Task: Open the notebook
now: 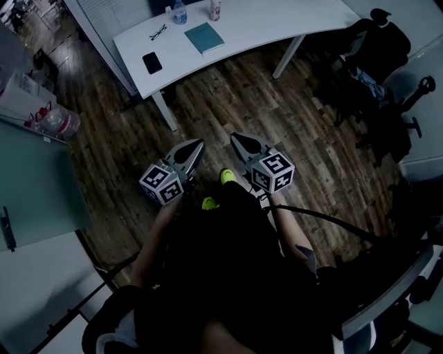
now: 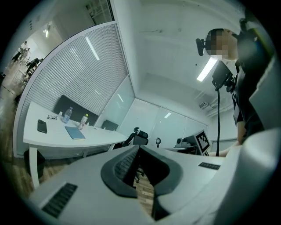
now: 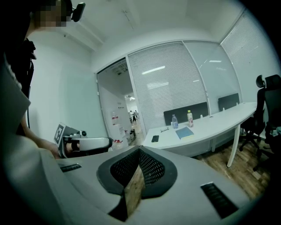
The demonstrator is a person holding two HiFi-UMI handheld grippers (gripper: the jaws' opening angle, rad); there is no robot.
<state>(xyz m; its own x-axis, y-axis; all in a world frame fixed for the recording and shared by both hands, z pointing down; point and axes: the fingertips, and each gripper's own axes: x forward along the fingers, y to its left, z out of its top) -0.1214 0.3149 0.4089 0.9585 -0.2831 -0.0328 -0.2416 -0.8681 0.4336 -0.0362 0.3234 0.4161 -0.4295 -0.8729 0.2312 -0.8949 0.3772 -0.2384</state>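
Note:
A teal notebook point(image 1: 204, 37) lies closed on the white table point(image 1: 263, 28) at the far side of the room; it also shows as the notebook point(image 2: 75, 132) and the notebook point(image 3: 185, 132) in the gripper views. My left gripper point(image 1: 198, 146) and right gripper point(image 1: 236, 140) are held side by side over the wooden floor, well short of the table. Both are shut with nothing between the jaws. Seen from its own camera, the left gripper point(image 2: 137, 148) has its tips together, as does the right gripper point(image 3: 139, 149).
On the table lie a black phone point(image 1: 151, 62), glasses point(image 1: 158, 32) and two bottles point(image 1: 179, 12). Black office chairs point(image 1: 377, 48) stand at the right. A green-glass partition point(image 1: 31, 180) and a shelf with bottles are at the left. The person's feet point(image 1: 227, 176) are below the grippers.

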